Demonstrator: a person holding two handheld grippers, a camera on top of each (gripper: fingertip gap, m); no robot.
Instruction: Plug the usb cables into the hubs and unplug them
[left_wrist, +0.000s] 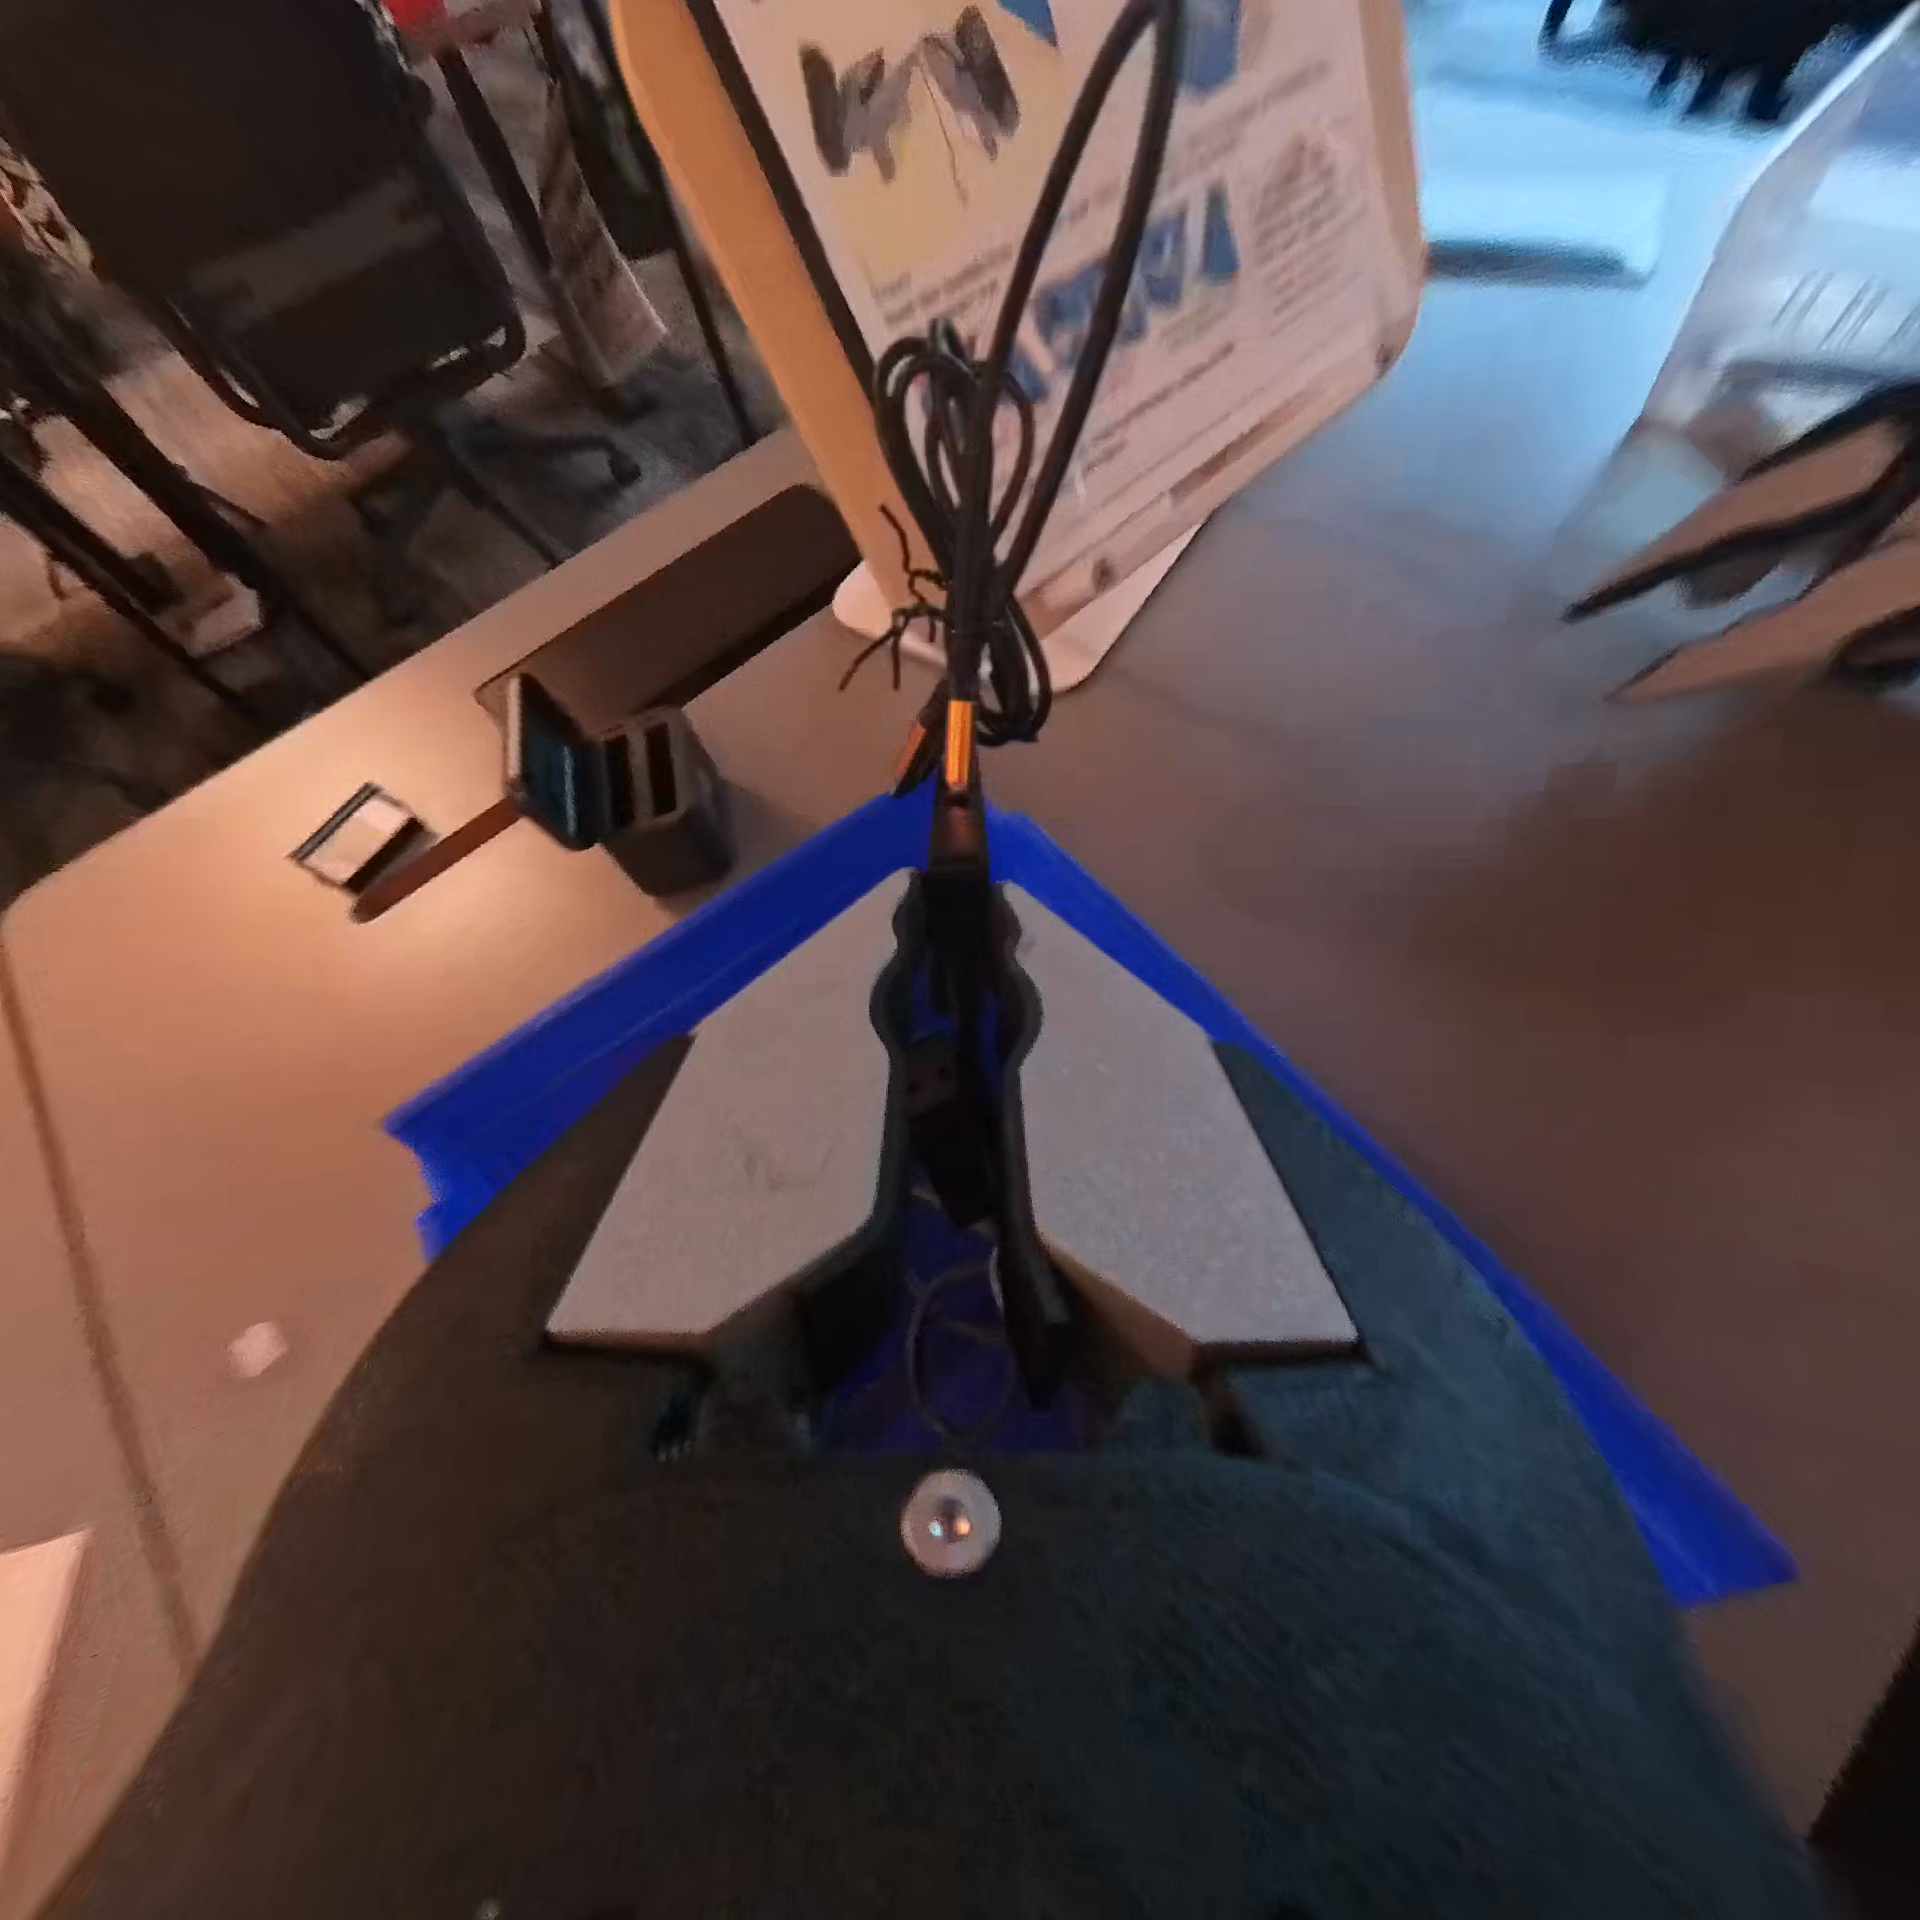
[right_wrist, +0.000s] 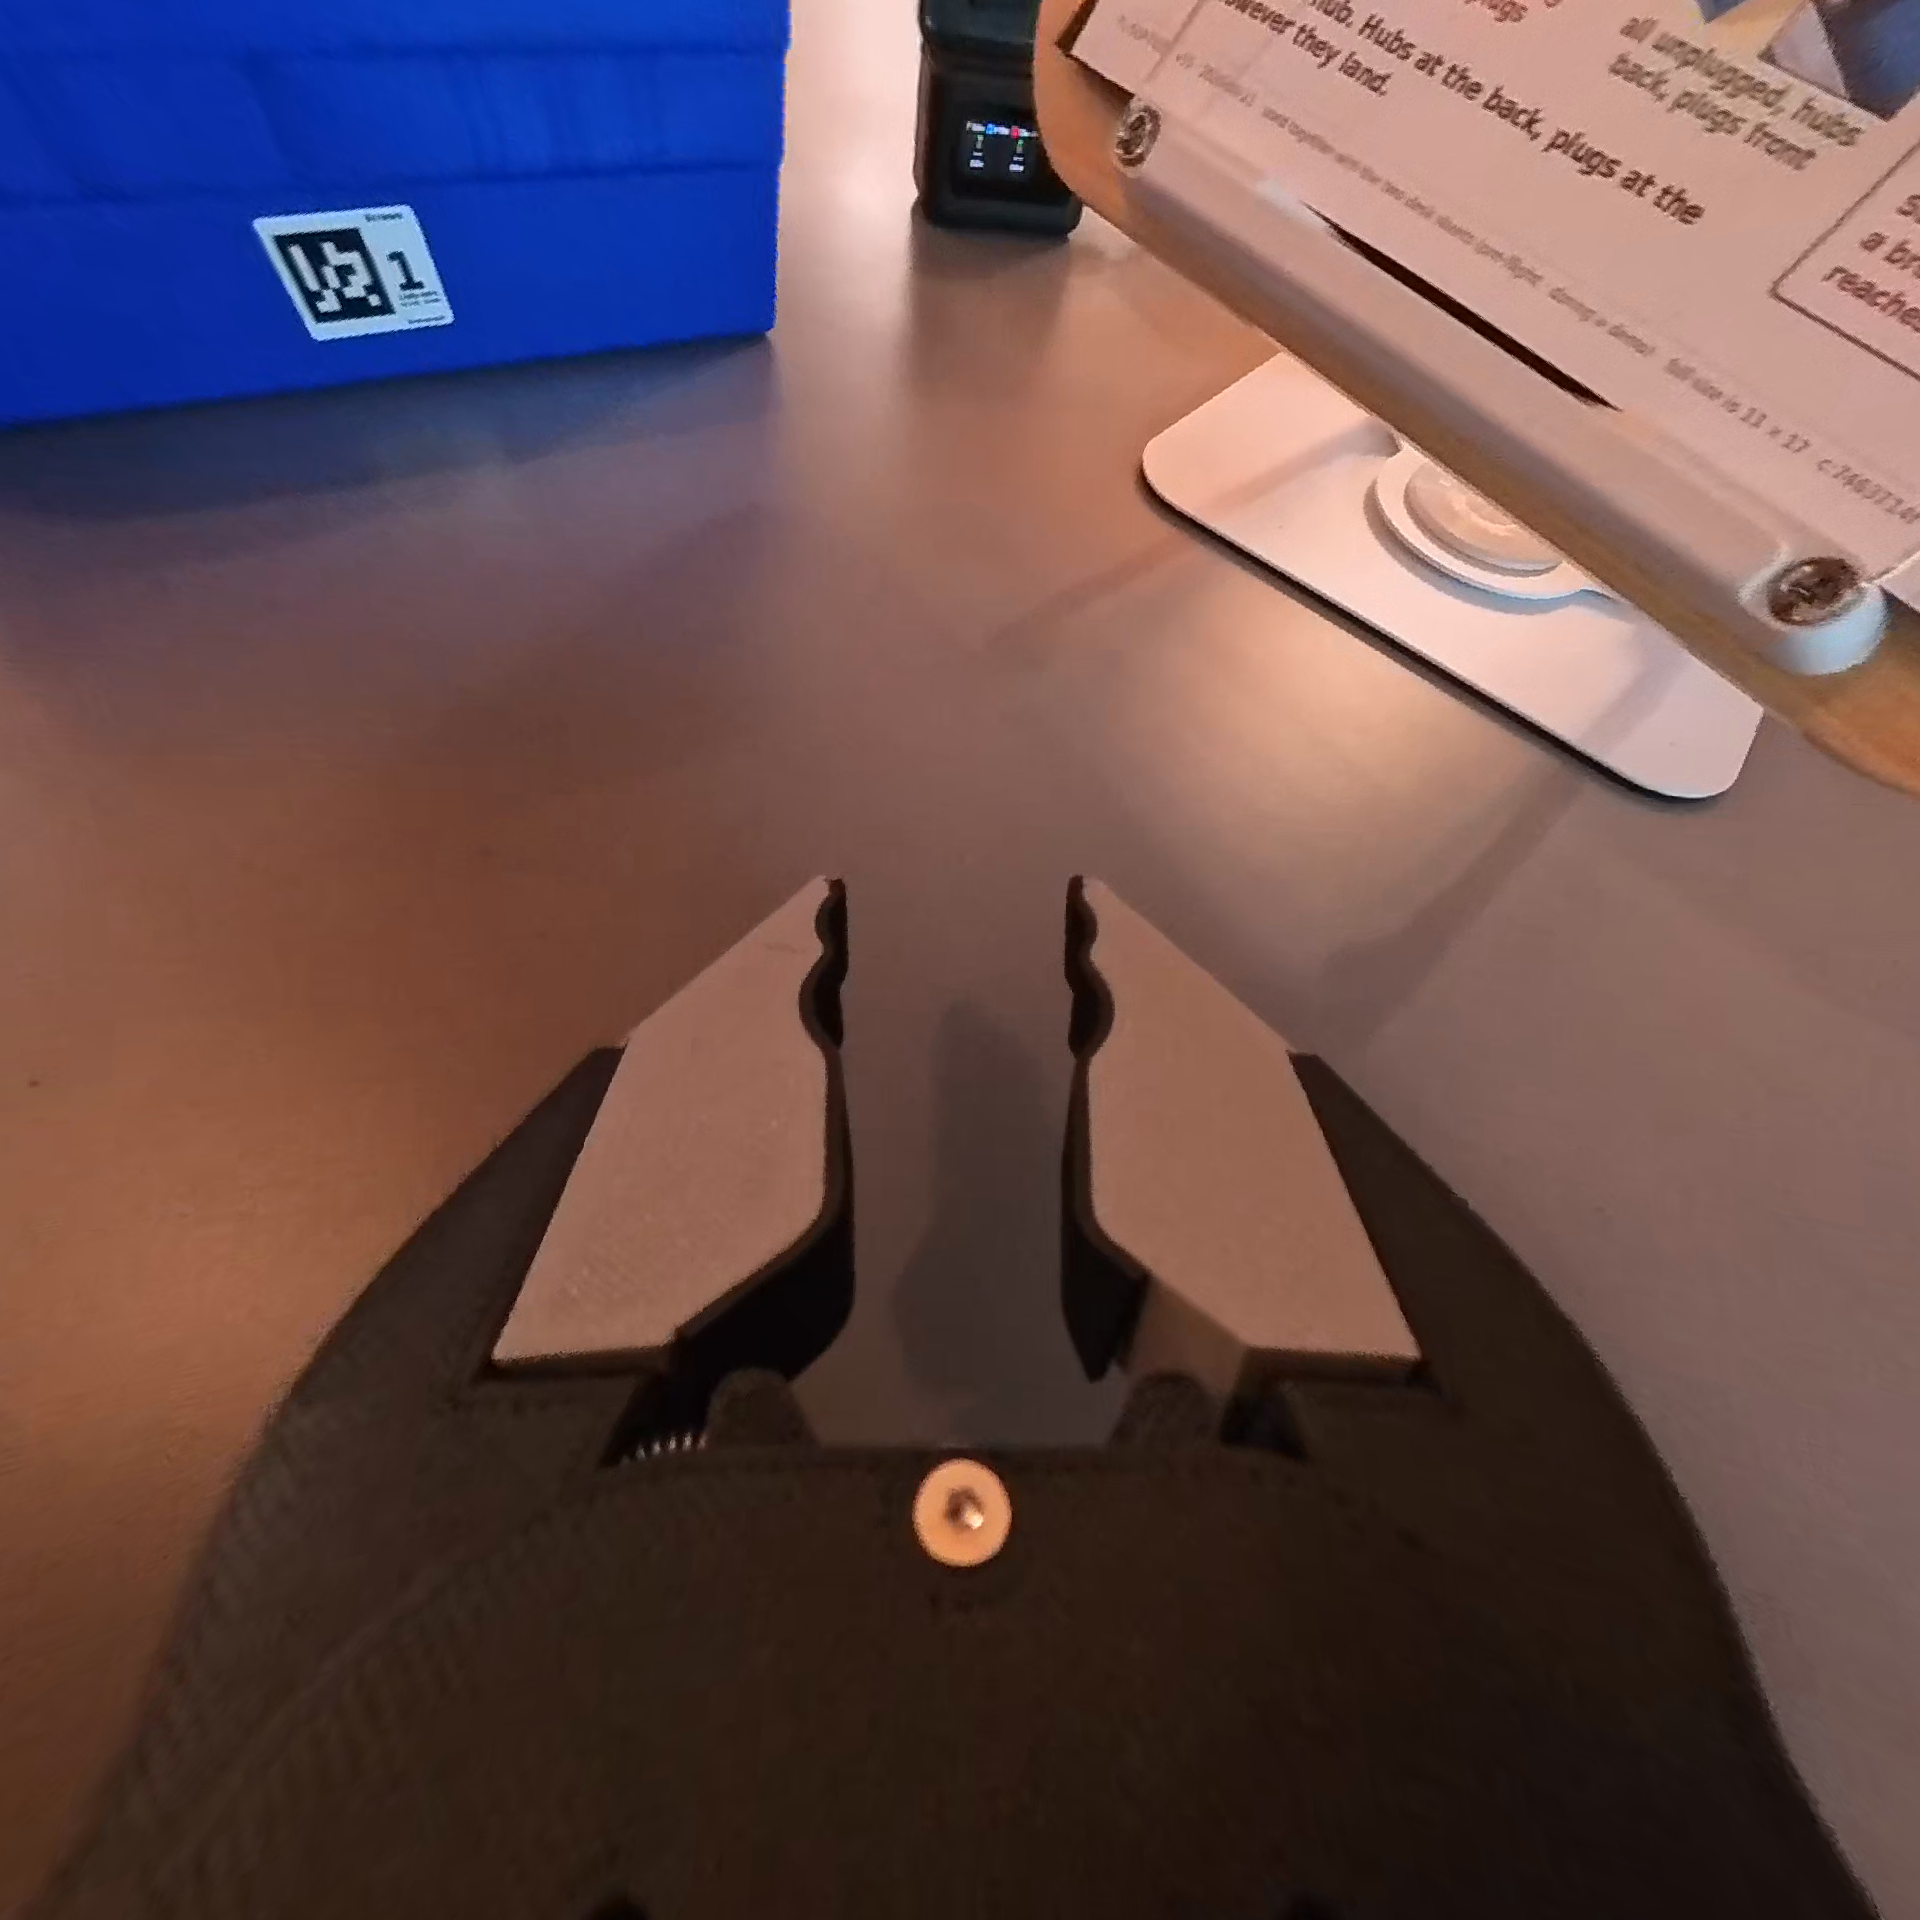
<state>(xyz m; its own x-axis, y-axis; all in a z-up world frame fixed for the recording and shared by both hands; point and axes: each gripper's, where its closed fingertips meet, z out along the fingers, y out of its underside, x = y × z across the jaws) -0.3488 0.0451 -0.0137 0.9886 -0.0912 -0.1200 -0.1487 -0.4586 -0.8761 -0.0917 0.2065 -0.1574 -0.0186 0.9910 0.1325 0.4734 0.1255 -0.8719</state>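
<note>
Nearest the left wrist camera, the left claw (left_wrist: 956, 904) is clenched on a black usb cable (left_wrist: 961, 582), gripping it at the plug body just behind an orange collar. Beyond the fingertips the cable hangs in a bundled coil bound with a twist tie, and two strands run up and away toward the top of the view. Directly beneath the claw lies a blue box (left_wrist: 644, 997); its rim shows to both sides of the fingers. Ahead and to the left of the claw, a small dark hub (left_wrist: 665, 821) with two visible ports stands on the desk (left_wrist: 1455, 935). A blue-edged plug sits just beside the hub's left side; whether it is seated cannot be told. Straight ahead, behind the coil, an instruction sheet on a wooden board (left_wrist: 1091, 260) stands tilted on a white base. Far right of the claw, the right claw (left_wrist: 1766, 582) appears blurred.

In the right wrist view, the right claw (right_wrist: 956, 914) is released, fingers well apart, holding nothing, with bare desk (right_wrist: 520, 831) between them. Ahead and left stands the blue box (right_wrist: 416, 125) bearing a square marker label. Ahead, slightly right of centre, a small black device (right_wrist: 987, 156) with a lit screen stands on the desk. Ahead and right, the white base (right_wrist: 1455, 603) carries the tilted board.
</note>
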